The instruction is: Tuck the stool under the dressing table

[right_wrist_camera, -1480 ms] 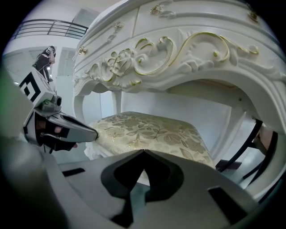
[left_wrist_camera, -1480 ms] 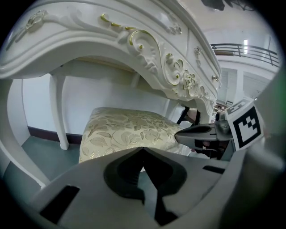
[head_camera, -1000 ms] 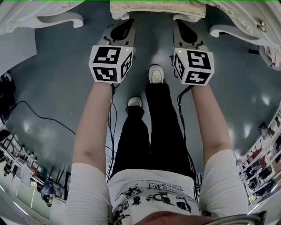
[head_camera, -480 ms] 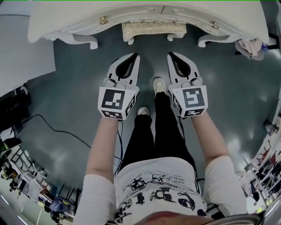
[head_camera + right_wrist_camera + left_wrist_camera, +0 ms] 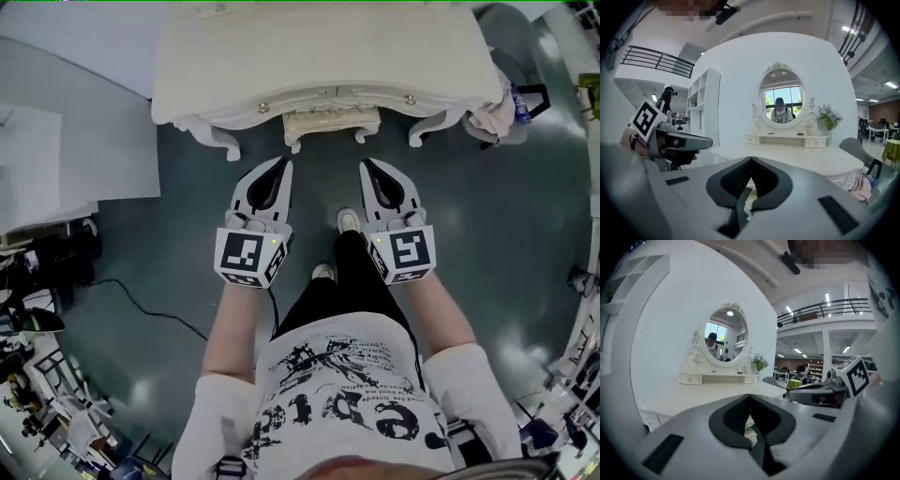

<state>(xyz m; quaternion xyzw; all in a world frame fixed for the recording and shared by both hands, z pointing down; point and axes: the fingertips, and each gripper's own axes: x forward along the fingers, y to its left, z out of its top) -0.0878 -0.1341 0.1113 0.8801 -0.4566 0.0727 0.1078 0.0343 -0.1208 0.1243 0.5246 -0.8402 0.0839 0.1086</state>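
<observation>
1. The stool (image 5: 331,123) stands under the dressing table (image 5: 319,56), in the kneehole between its two curved front legs. Only the stool's front rail and two short legs show past the drawer front. I judge the tuck essentially done.
2. Appearance: cream finish matching the dressing table, with a carved front rail and scrolled feet on the dark floor (image 5: 469,244). It looks roughly centred and square to the drawer front.
3. The left gripper (image 5: 280,166) and right gripper (image 5: 368,166) hover well apart from the stool. Both pairs of fingers (image 5: 726,420) are clenched on nothing.
4. If I need more depth, I would set both clenched tips on the rail, one near each end, and push evenly and low, so the stool does not skew into a table leg.
</observation>
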